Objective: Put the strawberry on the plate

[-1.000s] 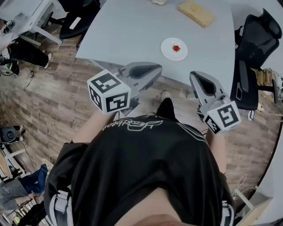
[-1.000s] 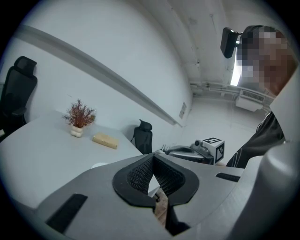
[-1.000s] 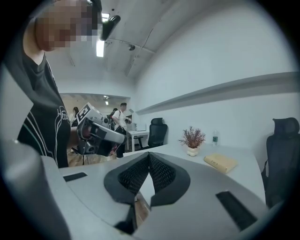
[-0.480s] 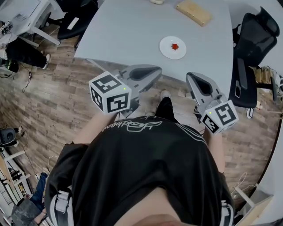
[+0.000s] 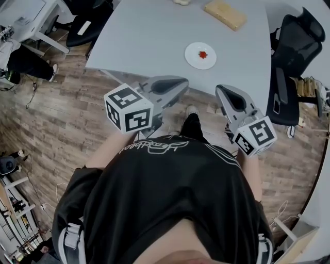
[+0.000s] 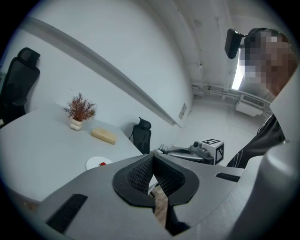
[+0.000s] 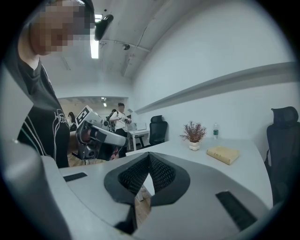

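1. Head view, principal item: strawberry (image 5: 203, 54). It is small and red and lies near the centre of a white plate (image 5: 193, 61). The plate stands on the grey table (image 5: 149, 36), toward its near right part. Judged: the fruit is already where the task wants it.
2. Handling, judged: light, soft-fleshed and easily bruised, with a slightly slick skin. It should not roll far on the flat plate.
3. Where to hold, judged: across the widest part of the body, one pad on each flank, with a gentle squeeze only. Avoid the narrow tip and the leafy cap.
4. Left gripper (image 5: 181, 83): jaws together, ribbed pads meeting at the tips, nothing between them. Only floor shows through the slot behind the pads.
5. Right gripper (image 5: 221, 93): jaws likewise closed pad to pad, and empty.
6. Pose: both grippers are held in front of the person's dark shirt, over the wooden floor. They are short of the table's near edge and well apart from the plate. Each points toward the table, nearly level with a slight downward tilt. The marker cubes sit at the body end. The two tools are side by side with a gap between them.
7. Other stock: a pale block (image 5: 228, 14) on the far part of the table, a potted plant (image 6: 78, 110) beyond it, and an office chair (image 5: 299, 51) to the right.
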{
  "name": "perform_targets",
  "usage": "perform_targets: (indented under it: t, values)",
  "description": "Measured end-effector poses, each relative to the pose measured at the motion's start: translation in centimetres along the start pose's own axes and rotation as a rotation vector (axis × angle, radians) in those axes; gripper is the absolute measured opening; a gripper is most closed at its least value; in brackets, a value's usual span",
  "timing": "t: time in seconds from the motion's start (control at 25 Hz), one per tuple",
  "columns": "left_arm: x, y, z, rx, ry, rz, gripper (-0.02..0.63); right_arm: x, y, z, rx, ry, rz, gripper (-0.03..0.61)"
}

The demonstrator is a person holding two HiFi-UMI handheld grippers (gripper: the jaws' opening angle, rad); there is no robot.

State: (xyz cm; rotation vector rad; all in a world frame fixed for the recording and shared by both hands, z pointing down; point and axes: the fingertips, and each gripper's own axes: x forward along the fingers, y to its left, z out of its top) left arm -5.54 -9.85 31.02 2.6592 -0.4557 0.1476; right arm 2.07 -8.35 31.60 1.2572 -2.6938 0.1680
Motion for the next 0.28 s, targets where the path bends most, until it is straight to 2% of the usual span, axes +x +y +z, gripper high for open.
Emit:
perform_targets:
  t: [0.28]
  values:
    - [0.53, -0.33, 0.02, 0.003, 0.000, -0.003, 0.007, -0.13, -0.22, 0.31, -0.012, 0.000, 0.008, 0.008]
